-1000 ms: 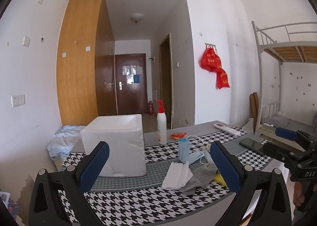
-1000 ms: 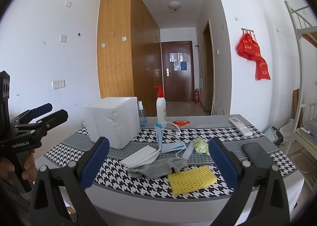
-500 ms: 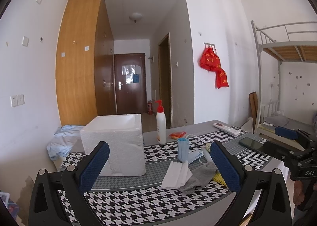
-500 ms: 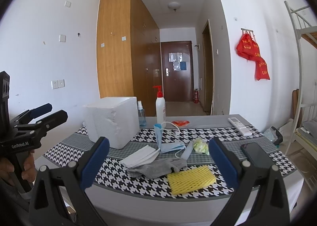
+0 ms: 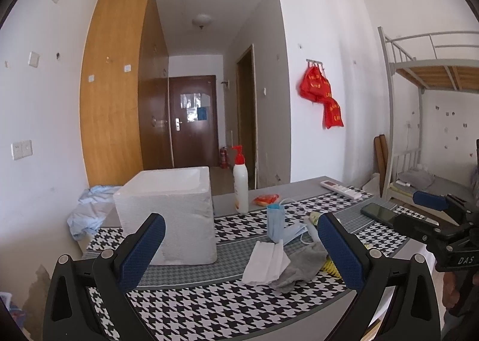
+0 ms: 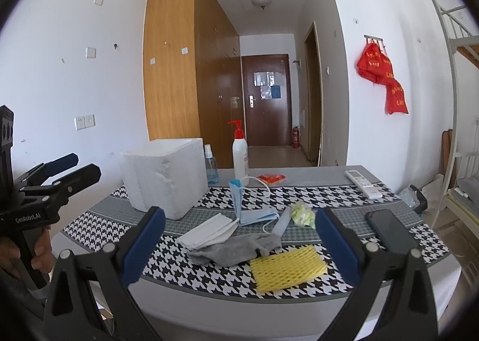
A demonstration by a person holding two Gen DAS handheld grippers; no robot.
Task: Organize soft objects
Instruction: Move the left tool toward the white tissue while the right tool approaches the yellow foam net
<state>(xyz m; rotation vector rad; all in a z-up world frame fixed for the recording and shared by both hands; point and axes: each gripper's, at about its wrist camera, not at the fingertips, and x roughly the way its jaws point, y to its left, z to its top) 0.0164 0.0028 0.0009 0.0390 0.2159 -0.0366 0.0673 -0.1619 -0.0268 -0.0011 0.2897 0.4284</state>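
On the houndstooth table lie a white folded tissue (image 6: 208, 231), a grey sock (image 6: 236, 248), a yellow foam net (image 6: 287, 267), a blue face mask (image 6: 250, 211) and a small green-yellow wad (image 6: 304, 214). A white foam box (image 6: 164, 179) stands at the left, open at the top. My right gripper (image 6: 239, 248) is open, held in front of the table edge with nothing between its fingers. My left gripper (image 5: 239, 254) is also open and empty, short of the tissue (image 5: 265, 261) and sock (image 5: 302, 269). The foam box (image 5: 169, 212) sits just past its left finger.
A white pump bottle (image 6: 240, 155), a small spray bottle (image 6: 211, 166), a red packet (image 6: 271, 178), a remote (image 6: 362, 184) and a black phone (image 6: 389, 230) also lie on the table. A bunk bed (image 5: 428, 119) stands to the right; blue cloth (image 5: 89, 209) lies left of the box.
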